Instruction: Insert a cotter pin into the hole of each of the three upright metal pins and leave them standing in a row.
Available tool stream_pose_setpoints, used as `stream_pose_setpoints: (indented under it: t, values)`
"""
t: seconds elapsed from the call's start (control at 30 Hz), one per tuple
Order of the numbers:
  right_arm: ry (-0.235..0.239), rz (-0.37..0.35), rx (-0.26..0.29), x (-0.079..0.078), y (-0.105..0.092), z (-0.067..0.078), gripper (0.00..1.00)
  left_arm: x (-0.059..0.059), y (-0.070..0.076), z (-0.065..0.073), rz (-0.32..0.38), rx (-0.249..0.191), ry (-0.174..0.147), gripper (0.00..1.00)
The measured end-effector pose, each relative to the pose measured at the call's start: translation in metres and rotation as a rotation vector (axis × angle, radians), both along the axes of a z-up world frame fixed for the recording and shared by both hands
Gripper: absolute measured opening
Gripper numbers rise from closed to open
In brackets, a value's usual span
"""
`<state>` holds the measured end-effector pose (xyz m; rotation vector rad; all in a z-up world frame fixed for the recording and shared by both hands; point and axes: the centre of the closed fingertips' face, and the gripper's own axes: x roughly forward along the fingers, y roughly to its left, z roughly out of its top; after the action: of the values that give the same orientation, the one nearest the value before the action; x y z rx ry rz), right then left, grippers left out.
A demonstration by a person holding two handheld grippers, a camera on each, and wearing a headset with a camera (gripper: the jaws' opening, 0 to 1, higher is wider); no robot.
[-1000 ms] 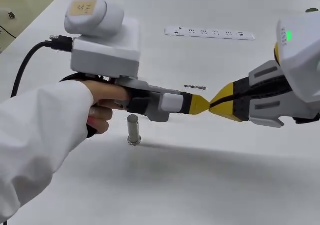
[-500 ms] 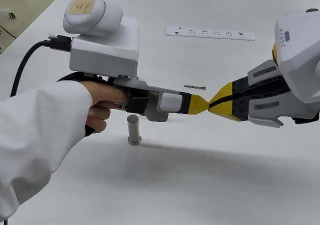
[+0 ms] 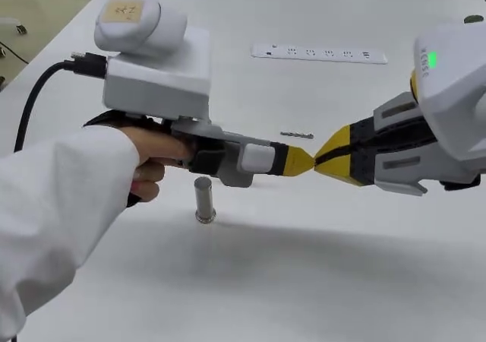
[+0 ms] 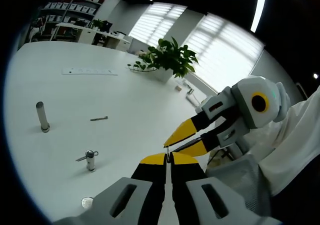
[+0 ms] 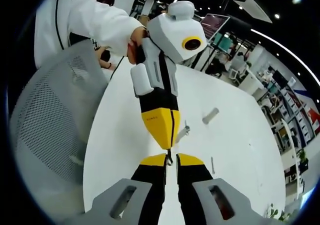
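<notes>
**Cotter pin [image 5: 170, 158] at the meeting tips of two closed claws**

Little is changed from half a second ago. The left claw [image 3: 302, 161] and the right claw [image 3: 325, 159] are still held tip to tip above the white counter [image 3: 304, 281]. A green light [image 3: 433, 58] on the right gripper's housing, dark then, is now lit. The metal pin [image 3: 203, 199], a smooth grey cylinder with a slightly wider foot, is seen upright on the counter below the left gripper, as before. The loose cotter pin [image 3: 296, 135], a thin wire sliver, is still seen lying flat just beyond the tips.

Both claws are closed, the yellow wedge-shaped jaws of each drawn together to a dark slit. In the right gripper view a tiny dark piece, apparently the cotter pin, is seen where the tips meet. Which claw grips it cannot be told.

In the left gripper view a second metal pin [image 4: 90, 161] is shown standing near the bare one, with a fitted cotter pin [image 4: 81, 158] through its top. A leafy plant [image 4: 167, 60] is also shown there. A long white power strip [image 3: 319, 52] is seen at the far side in the head view, and a grey mesh chair back [image 5: 45, 125] in the right gripper view.
</notes>
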<state>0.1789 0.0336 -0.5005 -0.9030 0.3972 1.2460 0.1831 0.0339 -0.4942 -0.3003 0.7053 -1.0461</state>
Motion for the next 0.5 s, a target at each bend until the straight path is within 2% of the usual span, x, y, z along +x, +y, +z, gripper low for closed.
stream_pose_setpoints:
  t: [0.1, 0.17, 0.2, 0.3, 0.43, 0.47, 0.5]
  values:
    - [0.001, -0.008, 0.000, 0.001, -0.001, -0.001, 0.08, -0.002, 0.000, -0.001, -0.007, 0.007, -0.005, 0.00]
    - [0.028, -0.020, 0.005, 0.000, -0.003, -0.002, 0.11, -0.004, -0.001, 0.000, -0.013, 0.011, -0.013, 0.00]
    - [0.050, -0.023, 0.012, 0.000, -0.004, -0.003, 0.12, -0.004, 0.000, 0.000, -0.016, 0.021, -0.029, 0.00]
    - [0.115, -0.043, 0.040, -0.002, -0.007, -0.005, 0.14, -0.007, 0.000, 0.000, -0.031, 0.028, -0.043, 0.00]
    - [0.183, -0.057, 0.072, -0.005, -0.010, -0.006, 0.13, -0.011, 0.000, 0.002, -0.067, 0.044, -0.112, 0.00]
    - [0.242, -0.067, 0.102, -0.009, -0.009, -0.006, 0.14, -0.012, 0.000, 0.003, -0.074, 0.048, -0.126, 0.00]
    - [0.273, -0.072, 0.110, -0.011, -0.009, -0.007, 0.15, -0.013, -0.001, 0.004, -0.083, 0.050, -0.143, 0.00]
